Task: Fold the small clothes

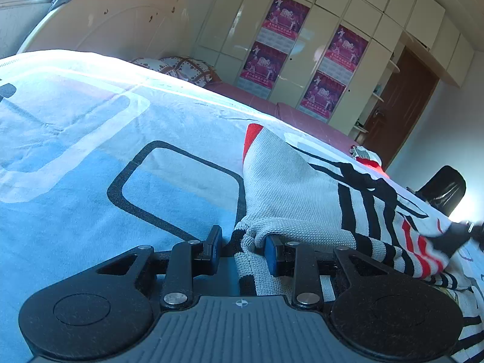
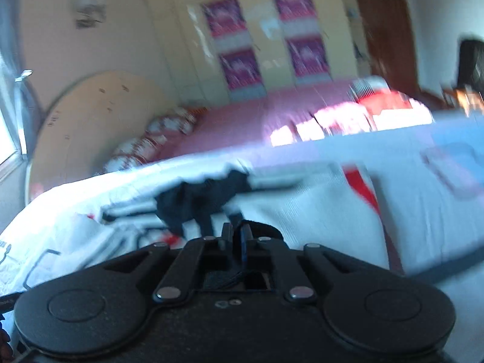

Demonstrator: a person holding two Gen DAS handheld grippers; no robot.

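A small grey knit garment [image 1: 290, 193] with black and red stripes lies on a light blue and white bedsheet [image 1: 90, 139]. My left gripper [image 1: 243, 243] is open, its fingers standing either side of the garment's bunched near edge, with cloth between them. In the blurred right wrist view my right gripper [image 2: 237, 236] is shut on the garment's black edge band [image 2: 260, 227]. The garment [image 2: 308, 211] spreads ahead of it, with a dark bunched part [image 2: 199, 199] just beyond. The right gripper also shows at the right edge of the left wrist view [image 1: 459, 233], pinching the striped end.
A pink mattress surface [image 1: 302, 118] with a patterned pillow [image 1: 184, 68] lies beyond the sheet. A cream wardrobe with magenta posters [image 1: 284, 39], a round board [image 1: 115, 21] leaning on the wall, a brown door [image 1: 405, 103] and a black chair [image 1: 444, 187] stand behind.
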